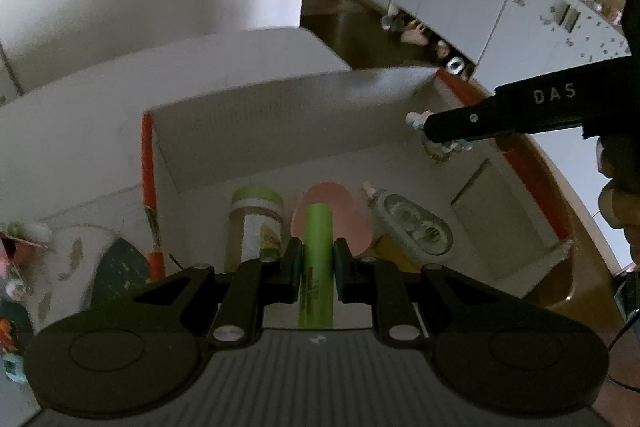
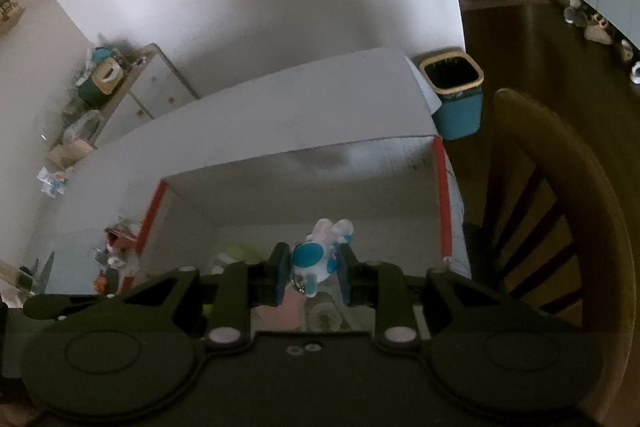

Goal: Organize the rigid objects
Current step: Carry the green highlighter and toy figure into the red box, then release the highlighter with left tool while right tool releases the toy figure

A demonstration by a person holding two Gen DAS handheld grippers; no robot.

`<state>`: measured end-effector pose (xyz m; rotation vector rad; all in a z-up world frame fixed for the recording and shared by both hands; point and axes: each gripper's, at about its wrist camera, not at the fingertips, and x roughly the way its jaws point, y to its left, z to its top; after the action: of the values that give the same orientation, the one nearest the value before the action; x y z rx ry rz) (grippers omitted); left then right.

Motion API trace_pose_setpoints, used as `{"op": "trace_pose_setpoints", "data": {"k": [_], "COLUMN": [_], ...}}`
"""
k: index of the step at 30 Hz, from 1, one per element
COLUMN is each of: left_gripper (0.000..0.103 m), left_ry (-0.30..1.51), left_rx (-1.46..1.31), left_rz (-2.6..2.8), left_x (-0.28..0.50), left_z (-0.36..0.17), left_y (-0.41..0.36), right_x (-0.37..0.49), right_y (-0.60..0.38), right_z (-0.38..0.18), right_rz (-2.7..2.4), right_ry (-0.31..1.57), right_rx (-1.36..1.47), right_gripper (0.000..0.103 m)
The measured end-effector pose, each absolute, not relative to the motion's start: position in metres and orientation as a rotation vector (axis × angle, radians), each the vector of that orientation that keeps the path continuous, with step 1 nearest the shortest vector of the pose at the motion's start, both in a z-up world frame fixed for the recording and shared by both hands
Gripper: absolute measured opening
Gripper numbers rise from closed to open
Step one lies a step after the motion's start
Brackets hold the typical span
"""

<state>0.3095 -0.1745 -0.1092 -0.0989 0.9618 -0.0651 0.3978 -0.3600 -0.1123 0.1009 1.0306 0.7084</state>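
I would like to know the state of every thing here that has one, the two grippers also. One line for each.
left gripper: shut on the green highlighter
right gripper: shut on the blue-white toy figure
cardboard box: open, lid up
glue bottle: lying in the box, capped
correction tape: lying in the box
waste bin: upright, open top

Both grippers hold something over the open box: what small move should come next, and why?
Probably lower the left gripper a little further into the white box and let go of the green highlighter. It is clamped on the highlighter above the items already lying inside, the glue bottle and correction tape. The right gripper holds a blue-and-white figurine over the same box.
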Motion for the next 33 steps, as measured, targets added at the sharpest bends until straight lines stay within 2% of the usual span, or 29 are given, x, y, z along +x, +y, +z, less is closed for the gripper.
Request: {"op": "trace_pose_setpoints", "data": {"k": [20,33], "left_gripper": [0.016,0.016], "left_ry": [1.122,1.223], "left_rx": [-0.106,-0.099], "left_rz": [-0.021,-0.025], "left_x": [0.343,0.351], "left_z": [-0.148,-0.164], "left_y": [-0.186,-0.189], "right_x": [0.39,0.385], "right_y": [-0.335,-0.34], "right_z": [-0.145,-0.138], "right_rz": [0.791,0.788], "right_ry": [1.071,1.011], "right_rx": [-0.098,-0.166], "right_gripper": [0.024,0.03]}}
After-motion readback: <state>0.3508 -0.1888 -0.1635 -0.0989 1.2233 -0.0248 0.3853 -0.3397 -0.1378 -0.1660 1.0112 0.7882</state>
